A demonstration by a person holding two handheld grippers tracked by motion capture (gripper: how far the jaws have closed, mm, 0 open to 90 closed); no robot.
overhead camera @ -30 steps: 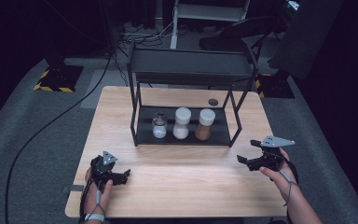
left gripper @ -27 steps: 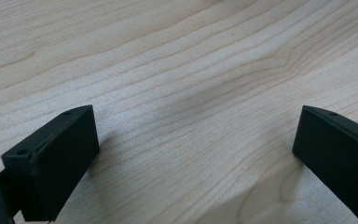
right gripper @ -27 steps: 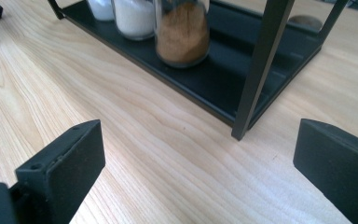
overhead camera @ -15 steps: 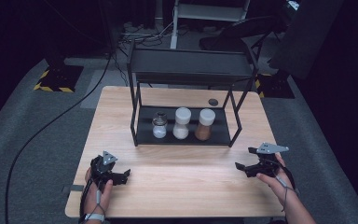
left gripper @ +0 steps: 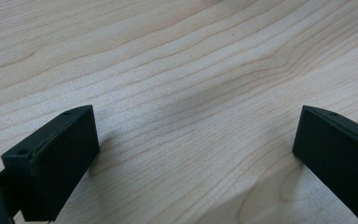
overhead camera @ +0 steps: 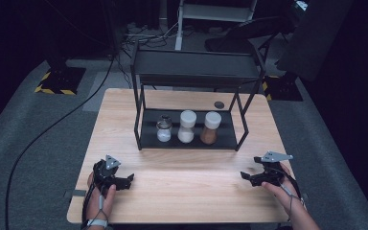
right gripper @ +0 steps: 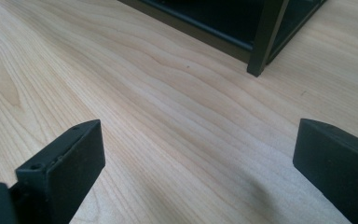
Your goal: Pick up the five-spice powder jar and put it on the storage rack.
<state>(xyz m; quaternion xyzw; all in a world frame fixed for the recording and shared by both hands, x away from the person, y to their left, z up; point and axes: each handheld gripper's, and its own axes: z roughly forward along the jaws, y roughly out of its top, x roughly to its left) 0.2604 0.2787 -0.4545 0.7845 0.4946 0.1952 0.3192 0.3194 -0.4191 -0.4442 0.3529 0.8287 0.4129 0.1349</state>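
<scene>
In the rack (overhead camera: 143, 125), three jars (overhead camera: 187, 127).

Two black grippers, left gripper (overhead camera: 124, 181) and right gripper (overhead camera: 249, 176), each topped with a grey three-cornered plate. Blocky matte jaws with small screw holes near the ends. Black cables along bare forearms; pale band at left wrist.

Left gripper (overhead camera: 124, 181) and right gripper (overhead camera: 249, 176) rest low, jaws spread wide.

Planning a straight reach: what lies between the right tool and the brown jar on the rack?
Bare tabletop, then the rack's front rail; the high view shows both. The right tool is open, and the brown jar stands rightmost of three.
</scene>
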